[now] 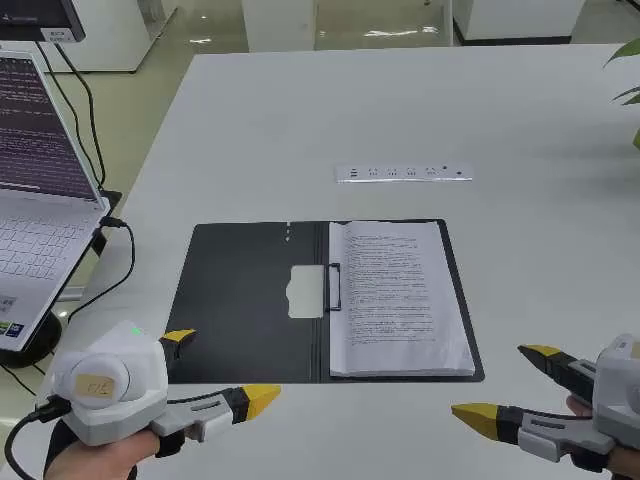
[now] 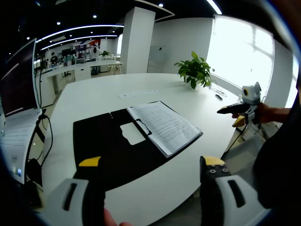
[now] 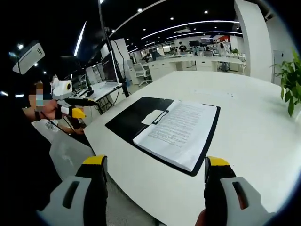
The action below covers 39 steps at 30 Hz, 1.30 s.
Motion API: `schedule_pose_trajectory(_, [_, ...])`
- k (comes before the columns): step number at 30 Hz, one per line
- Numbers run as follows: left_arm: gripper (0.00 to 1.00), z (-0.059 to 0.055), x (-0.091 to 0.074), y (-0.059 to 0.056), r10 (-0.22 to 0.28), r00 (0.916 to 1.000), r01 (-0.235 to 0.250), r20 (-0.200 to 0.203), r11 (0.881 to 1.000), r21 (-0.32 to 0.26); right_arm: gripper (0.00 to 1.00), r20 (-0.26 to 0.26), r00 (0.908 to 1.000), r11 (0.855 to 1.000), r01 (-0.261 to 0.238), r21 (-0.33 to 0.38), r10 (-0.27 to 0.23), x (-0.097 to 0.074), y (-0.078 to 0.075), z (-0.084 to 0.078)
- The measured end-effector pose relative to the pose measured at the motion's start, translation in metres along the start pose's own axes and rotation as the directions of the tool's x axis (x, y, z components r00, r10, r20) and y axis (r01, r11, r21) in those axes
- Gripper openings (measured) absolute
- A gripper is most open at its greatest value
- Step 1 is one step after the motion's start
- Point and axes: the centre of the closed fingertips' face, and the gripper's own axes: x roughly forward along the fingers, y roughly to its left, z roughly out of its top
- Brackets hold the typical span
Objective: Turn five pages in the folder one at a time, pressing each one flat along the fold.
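A black folder (image 1: 245, 305) lies open on the white table, its left inner cover bare with a white clip plate (image 1: 306, 291) at the spine. A stack of printed pages (image 1: 395, 295) rests on its right half. My left gripper (image 1: 222, 368) hovers open near the folder's front left corner, yellow tips apart. My right gripper (image 1: 508, 382) hangs open off the folder's front right corner, holding nothing. The left gripper view shows the folder (image 2: 108, 148) and pages (image 2: 164, 126) ahead; the right gripper view shows the pages (image 3: 181, 132) between its tips.
An open laptop (image 1: 35, 200) with cables stands at the left table edge. A white power strip (image 1: 403, 173) lies behind the folder. A potted plant (image 2: 195, 70) sits at the far right of the table. Bare tabletop (image 1: 540, 230) surrounds the folder.
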Motion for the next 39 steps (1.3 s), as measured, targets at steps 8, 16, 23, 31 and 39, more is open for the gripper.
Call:
schedule_pose_trajectory(8, [0.84,0.0013,0.0002,0.0016,0.000,1.0000,0.000,0.003,1.000,-0.001,0.84,0.004,1.0000,1.000,0.004,0.008,-0.004,-0.0012,-0.0006,0.0000])
schedule_pose_trajectory(16, [0.85,0.0024,-0.0003,0.0026,0.000,1.0000,0.000,0.003,1.000,0.002,0.84,0.003,1.0000,1.000,0.000,0.006,0.000,0.0002,0.0016,0.0014])
schedule_pose_trajectory(23, [0.85,0.0057,-0.0025,0.0030,0.005,0.9999,-0.005,0.010,1.000,0.002,0.84,0.007,0.9999,1.000,-0.007,0.002,0.007,0.0012,0.0033,0.0037])
schedule_pose_trajectory(31, [0.85,0.0064,-0.0026,0.0039,0.009,0.9999,-0.009,0.012,1.000,0.003,0.84,0.008,1.0000,1.000,-0.005,0.004,0.005,0.0007,0.0019,0.0032])
schedule_pose_trajectory(39, [0.85,0.0075,-0.0037,0.0070,0.016,0.9998,-0.016,0.015,1.000,0.001,0.84,0.010,1.0000,1.000,0.001,0.014,-0.001,-0.0018,-0.0001,0.0016])
